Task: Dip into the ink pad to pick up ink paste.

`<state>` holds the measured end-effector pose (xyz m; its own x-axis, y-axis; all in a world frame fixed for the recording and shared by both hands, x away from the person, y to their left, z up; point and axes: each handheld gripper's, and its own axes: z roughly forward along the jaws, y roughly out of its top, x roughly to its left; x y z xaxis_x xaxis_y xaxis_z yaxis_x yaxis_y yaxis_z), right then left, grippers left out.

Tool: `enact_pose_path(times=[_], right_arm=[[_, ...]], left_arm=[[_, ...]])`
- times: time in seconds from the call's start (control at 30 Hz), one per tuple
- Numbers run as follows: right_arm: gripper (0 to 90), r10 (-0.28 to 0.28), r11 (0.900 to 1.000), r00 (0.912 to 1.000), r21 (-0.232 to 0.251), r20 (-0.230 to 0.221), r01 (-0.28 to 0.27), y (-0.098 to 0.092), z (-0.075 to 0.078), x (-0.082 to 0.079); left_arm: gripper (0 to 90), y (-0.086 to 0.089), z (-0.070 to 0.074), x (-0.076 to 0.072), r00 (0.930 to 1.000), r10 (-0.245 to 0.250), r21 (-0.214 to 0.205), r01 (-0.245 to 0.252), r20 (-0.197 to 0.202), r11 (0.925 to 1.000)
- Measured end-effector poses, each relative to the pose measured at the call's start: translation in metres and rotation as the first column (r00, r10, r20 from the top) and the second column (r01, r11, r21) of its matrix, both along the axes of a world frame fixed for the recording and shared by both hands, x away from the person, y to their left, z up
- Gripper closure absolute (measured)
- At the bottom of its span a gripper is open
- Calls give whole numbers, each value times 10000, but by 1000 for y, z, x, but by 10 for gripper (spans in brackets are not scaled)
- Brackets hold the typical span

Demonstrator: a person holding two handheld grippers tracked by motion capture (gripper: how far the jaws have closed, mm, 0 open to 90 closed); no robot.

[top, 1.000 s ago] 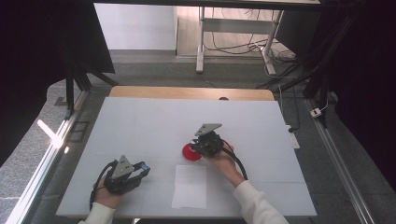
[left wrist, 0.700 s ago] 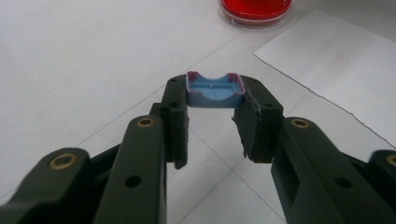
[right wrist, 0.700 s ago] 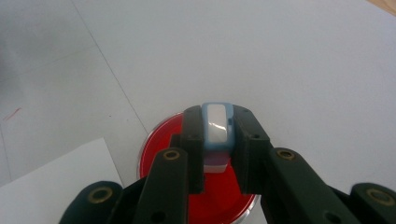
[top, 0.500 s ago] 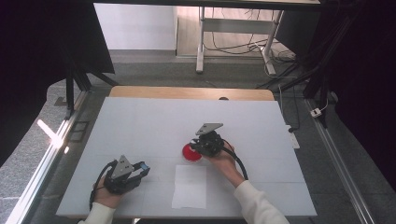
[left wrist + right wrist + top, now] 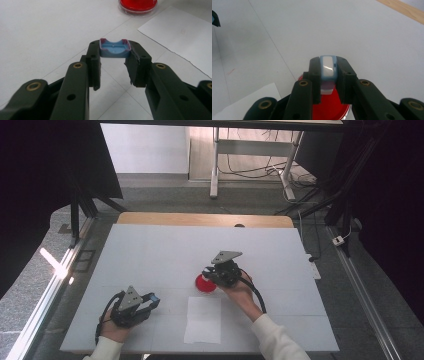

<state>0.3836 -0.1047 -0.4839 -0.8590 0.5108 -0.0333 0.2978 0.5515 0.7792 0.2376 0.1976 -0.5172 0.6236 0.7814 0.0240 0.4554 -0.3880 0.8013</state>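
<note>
A round red dish [image 5: 204, 284] lies on the white table [image 5: 165, 250], just above a white paper sheet [image 5: 203, 319]. My right gripper [image 5: 208, 273] hovers at the dish's upper right edge. In the right gripper view its jaws [image 5: 328, 65] are shut on a small blue-and-white block [image 5: 328, 68], held over the red dish [image 5: 329, 108]. My left gripper [image 5: 152, 300] rests low at the front left, pointing right. Its jaws [image 5: 115, 51] are shut on a small blue piece with pink-stained edges [image 5: 114, 48]. The red dish [image 5: 138, 3] and paper sheet [image 5: 180, 32] lie beyond it.
A wooden strip [image 5: 205, 219] runs along the table's far edge. Metal rails [image 5: 45, 295] flank both sides. The paper's corner [image 5: 247, 106] lies left of the dish in the right gripper view, and the left gripper's tip [image 5: 215, 20] shows at the upper left there.
</note>
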Motion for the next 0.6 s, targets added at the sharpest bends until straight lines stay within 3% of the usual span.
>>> enact_pose_path(times=[0.23, 0.43, 0.6], right_arm=[[752, 223, 9994, 9997, 263, 120, -227, 0, 6, -3], [752, 348, 9994, 9994, -60, -88, -349, 2, 1, -2], [752, 386, 9992, 9992, -39, -80, -386, 3, -1, -1]], left_arm=[[653, 0, 0, 1, 10000, 2, 20, -2, -19, 10000], [653, 0, 0, 0, 10000, -4, 16, 4, 1, 10000], [653, 0, 0, 0, 10000, -14, 32, 14, -5, 10000]])
